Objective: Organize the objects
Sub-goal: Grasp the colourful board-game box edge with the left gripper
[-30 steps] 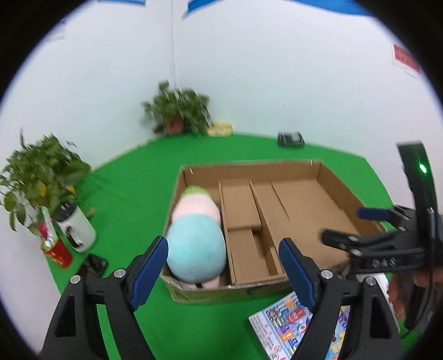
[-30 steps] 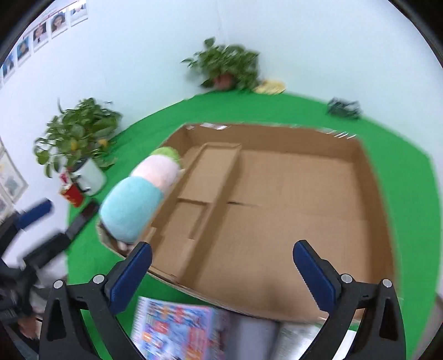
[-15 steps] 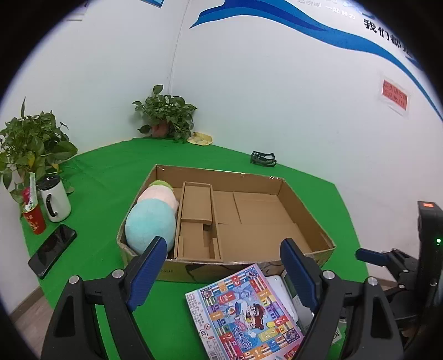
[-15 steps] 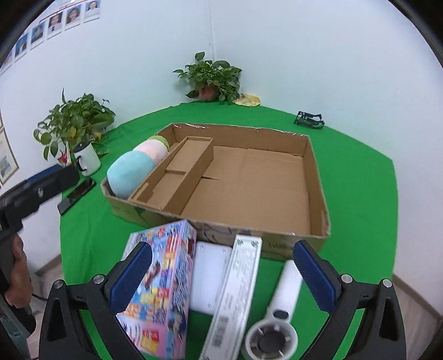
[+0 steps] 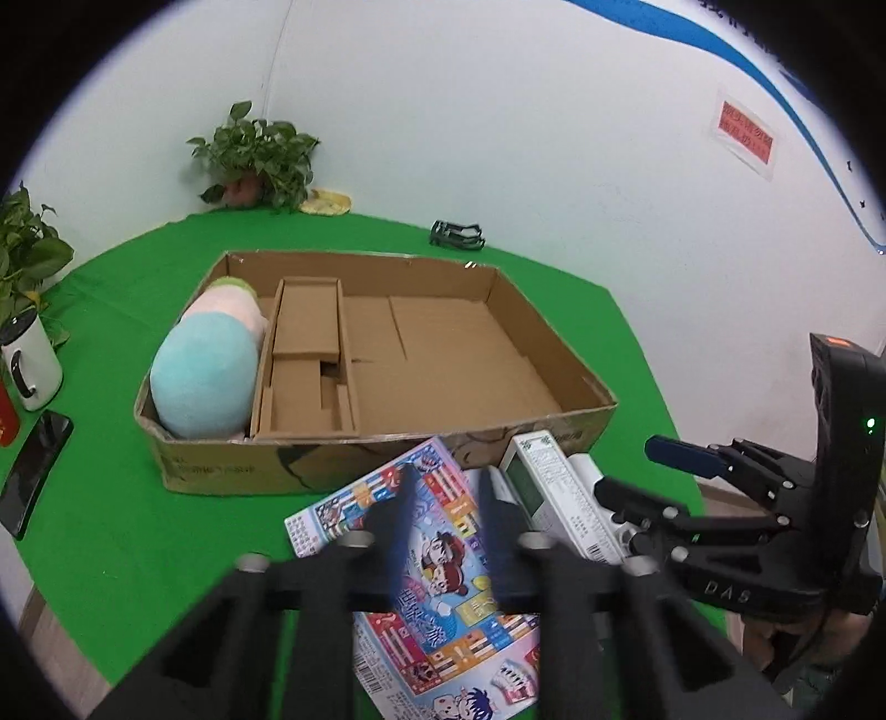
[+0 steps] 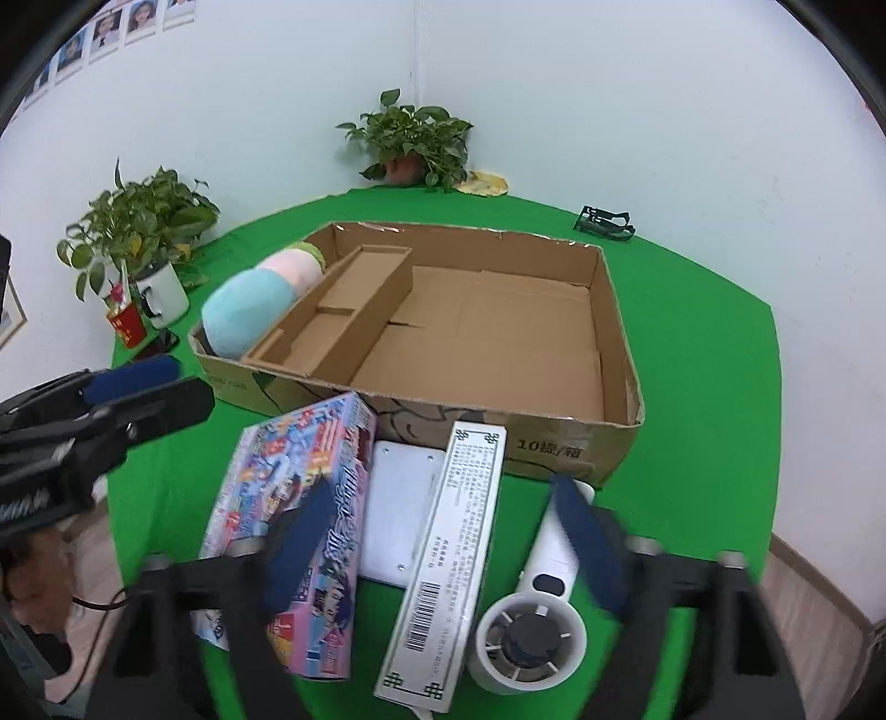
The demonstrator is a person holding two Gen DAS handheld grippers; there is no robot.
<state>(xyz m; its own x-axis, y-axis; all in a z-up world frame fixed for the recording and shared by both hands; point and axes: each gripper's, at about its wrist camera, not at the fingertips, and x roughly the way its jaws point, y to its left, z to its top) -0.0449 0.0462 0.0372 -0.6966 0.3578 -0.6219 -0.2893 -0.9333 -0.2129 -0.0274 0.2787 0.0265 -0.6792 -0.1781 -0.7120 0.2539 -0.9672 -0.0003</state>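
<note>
Both claws have just been closing above the colourful game box [image 5: 437, 559] before the cardboard box [image 5: 554, 327]: left claw [image 5: 443, 487] nearly shut on nothing, right claw [image 6: 443, 515] half-open, empty — pickup looks imminent.

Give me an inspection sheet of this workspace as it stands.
Surface: green cloth-covered table, no spills seen.
Job's things: brown cardboard tray holds a pastel plush toy in its left compartment; colourful game box, flat white device, long white barcoded carton and white handheld fan lie in front of it.
Clutter: white mug, red cup, black phone, black wire holder.
Grippers: left gripper shut, right gripper open; both have just been closing, gripping nothing.
Cables: thin black cable off the table's near left edge.
Surroundings: white walls, potted plants, portrait row.
</note>
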